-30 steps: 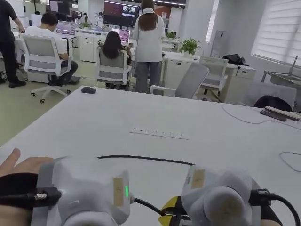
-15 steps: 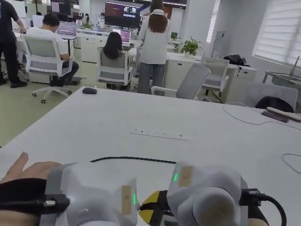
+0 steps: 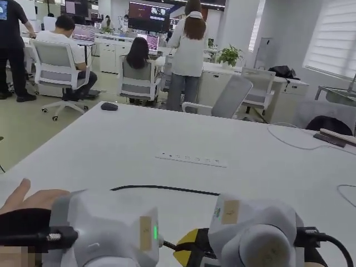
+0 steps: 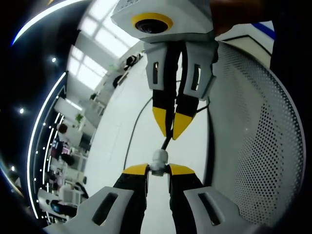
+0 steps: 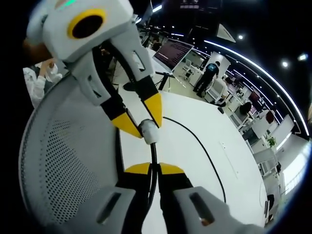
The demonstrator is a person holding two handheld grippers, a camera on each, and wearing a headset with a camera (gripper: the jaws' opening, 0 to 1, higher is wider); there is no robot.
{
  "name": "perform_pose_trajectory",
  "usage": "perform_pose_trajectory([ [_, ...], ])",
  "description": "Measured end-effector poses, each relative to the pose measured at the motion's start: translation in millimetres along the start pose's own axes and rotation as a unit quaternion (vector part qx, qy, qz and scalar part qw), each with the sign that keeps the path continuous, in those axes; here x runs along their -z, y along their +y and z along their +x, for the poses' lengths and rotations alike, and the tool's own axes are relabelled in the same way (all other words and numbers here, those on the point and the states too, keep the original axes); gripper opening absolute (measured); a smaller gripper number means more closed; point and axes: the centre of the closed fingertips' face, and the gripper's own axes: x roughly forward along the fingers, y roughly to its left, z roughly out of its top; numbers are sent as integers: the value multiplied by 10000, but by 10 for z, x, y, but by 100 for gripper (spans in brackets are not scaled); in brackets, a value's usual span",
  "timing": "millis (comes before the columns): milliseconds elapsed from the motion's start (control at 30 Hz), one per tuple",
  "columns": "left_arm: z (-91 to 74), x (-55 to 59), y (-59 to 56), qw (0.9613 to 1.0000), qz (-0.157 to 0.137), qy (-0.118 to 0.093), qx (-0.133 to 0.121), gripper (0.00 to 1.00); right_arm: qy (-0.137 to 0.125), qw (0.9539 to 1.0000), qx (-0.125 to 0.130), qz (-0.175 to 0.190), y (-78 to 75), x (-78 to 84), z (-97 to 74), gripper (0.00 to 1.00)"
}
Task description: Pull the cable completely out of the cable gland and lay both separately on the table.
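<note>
Left to right at the workbench: my left gripper is clamped on the small white cable gland, with one yellow tip on either side of it. In the head view, the gripper's own white housing hides those tips. The gland is held in the narrow gap between the two grippers, and the black cable runs straight into it. I cannot make out how far the cable reaches inside the gland, or whether the gland hangs over the white table or short of its near edge.

My right gripper is pinched tight on the cable just beside the gland, its tips facing the left gripper's. In the head view a patch of yellow jaw shows between the two housings, and the bottom edge cuts off both grippers.

The rest of the cable lies in a long dark line on the table beyond them. A grey mesh chair back stands close by in both gripper views. Farther along the table are a power strip and a mouse.
</note>
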Motion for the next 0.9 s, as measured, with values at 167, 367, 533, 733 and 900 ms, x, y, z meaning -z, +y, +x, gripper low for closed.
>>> perform_pose_trajectory([
  [167,4,-8,58,9999,-91,-32,-41,16,-36,9999,4,98,-65,42,-43,3],
  [367,43,-45,92,9999,-130,-74,-54,16,-83,9999,7,135,-105,52,-54,3],
  [533,87,-53,99,9998,-170,-103,-1,16,-89,9998,-27,181,-139,80,-67,3],
  [733,130,40,159,9997,-238,9,-94,16,132,9999,-1,85,-215,239,-65,3],
  [900,100,228,229,9988,-405,189,-194,16,305,9991,65,270,-343,401,-51,4],
])
